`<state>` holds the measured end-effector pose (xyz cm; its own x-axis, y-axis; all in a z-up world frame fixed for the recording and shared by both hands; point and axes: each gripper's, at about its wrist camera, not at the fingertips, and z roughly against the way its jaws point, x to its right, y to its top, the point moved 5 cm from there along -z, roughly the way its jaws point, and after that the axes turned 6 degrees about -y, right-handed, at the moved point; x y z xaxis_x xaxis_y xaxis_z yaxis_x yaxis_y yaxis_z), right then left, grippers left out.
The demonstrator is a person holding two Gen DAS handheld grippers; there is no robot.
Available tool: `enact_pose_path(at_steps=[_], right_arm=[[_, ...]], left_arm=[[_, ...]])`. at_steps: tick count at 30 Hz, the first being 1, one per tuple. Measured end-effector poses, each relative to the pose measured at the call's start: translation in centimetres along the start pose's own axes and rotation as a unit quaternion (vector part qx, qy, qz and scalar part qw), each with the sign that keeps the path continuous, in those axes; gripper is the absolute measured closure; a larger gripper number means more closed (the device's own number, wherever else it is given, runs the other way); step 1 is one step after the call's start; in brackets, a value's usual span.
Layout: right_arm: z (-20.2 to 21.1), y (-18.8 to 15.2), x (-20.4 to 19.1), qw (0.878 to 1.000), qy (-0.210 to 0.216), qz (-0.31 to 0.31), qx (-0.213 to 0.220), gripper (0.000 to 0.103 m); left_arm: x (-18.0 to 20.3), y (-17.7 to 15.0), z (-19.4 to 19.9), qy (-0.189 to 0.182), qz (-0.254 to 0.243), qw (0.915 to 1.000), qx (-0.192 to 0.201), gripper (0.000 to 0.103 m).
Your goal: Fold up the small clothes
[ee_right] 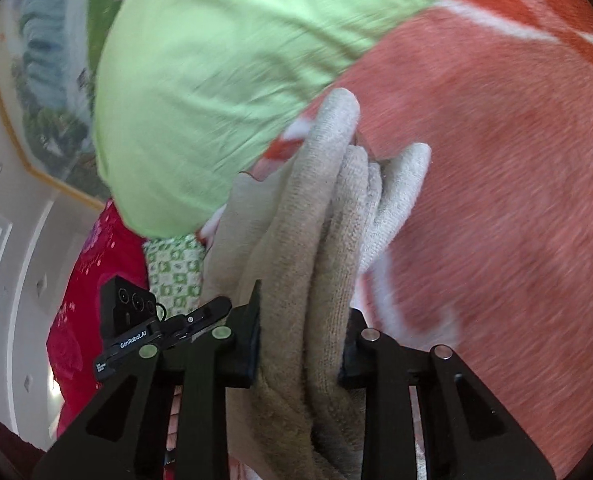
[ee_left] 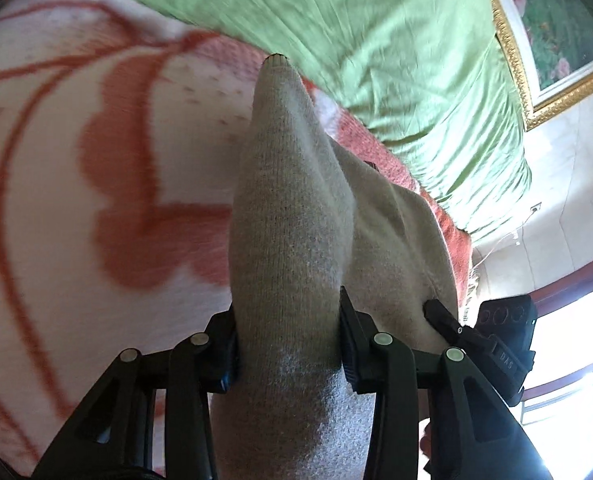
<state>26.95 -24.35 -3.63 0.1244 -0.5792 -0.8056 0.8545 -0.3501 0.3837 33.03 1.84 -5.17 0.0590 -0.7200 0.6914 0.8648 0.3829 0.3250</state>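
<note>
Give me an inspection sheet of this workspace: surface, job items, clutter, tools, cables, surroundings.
Surface: orange and white patterned blanket, with a green sheet beyond it.
Job's things: beige knit garment, bunched and lifted off the blanket, gripped at two spots.
Clutter: red garment and a green-patterned cloth at the left of the right wrist view.
Tools: left tool shut on the beige knit garment; right tool shut on its folds.
Cables: a thin white cord hangs down the wall.
Surroundings: gold-framed painting, pale wall, bright window.
</note>
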Motion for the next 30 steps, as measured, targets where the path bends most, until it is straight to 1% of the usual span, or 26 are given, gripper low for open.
enact_pose_path(at_steps=[2,5,9,11,13,16,18,21,22,26,30], right_arm=[[-1.3,-1.4,-0.9,1.0,0.008,-0.002,-0.011,0.074],[-3.1,-3.1,-1.6,1.0,0.01,-0.002,-0.029,0.074],[-5.5,-4.9,-2.3,0.999,0.004,-0.002,-0.045,0.074],[-6.4,-5.5,-1.8,0.999,-0.008,-0.004,-0.054,0.074],[-7.1,-6.2,-0.8,0.998,-0.028,-0.001,-0.061,0.074],[-7.8,-6.5,1.0,0.997,-0.044,-0.015,-0.066,0.074],[-8.3,-6.8,1.8,0.996,-0.055,-0.016,-0.068,0.074],[-8.5,-6.6,1.6,0.996,-0.061,-0.017,-0.067,0.07],[-8.4,-6.5,1.4,0.996,-0.064,-0.017,-0.067,0.066],[-7.0,-6.2,0.3,0.994,-0.083,0.001,-0.066,0.059],[-4.5,-6.4,-0.3,0.994,-0.097,0.022,-0.055,0.052]], left_arm=[[-2.1,-0.5,2.6,0.007,0.005,1.0,0.004,0.063],[-4.4,-1.0,4.1,0.015,0.019,0.9997,0.009,0.063],[-7.3,-2.1,4.6,0.021,0.028,0.9994,-0.003,0.063],[-8.8,-2.8,4.1,0.029,0.033,0.9989,-0.016,0.063],[-10.1,-3.4,3.9,0.028,0.039,0.9987,-0.019,0.061],[-10.6,-3.7,3.5,0.021,0.039,0.9989,-0.014,0.059],[-10.8,-3.7,3.1,0.034,0.03,0.9988,-0.016,0.056],[-10.7,-3.7,3.1,0.05,0.028,0.9981,-0.023,0.052],[-10.5,-3.6,3.2,0.054,0.029,0.9978,-0.025,0.051],[-10.2,-4.3,4.7,0.071,0.023,0.9969,-0.023,0.048],[-10.2,-5.9,6.5,0.072,0.019,0.9969,-0.024,0.046]])
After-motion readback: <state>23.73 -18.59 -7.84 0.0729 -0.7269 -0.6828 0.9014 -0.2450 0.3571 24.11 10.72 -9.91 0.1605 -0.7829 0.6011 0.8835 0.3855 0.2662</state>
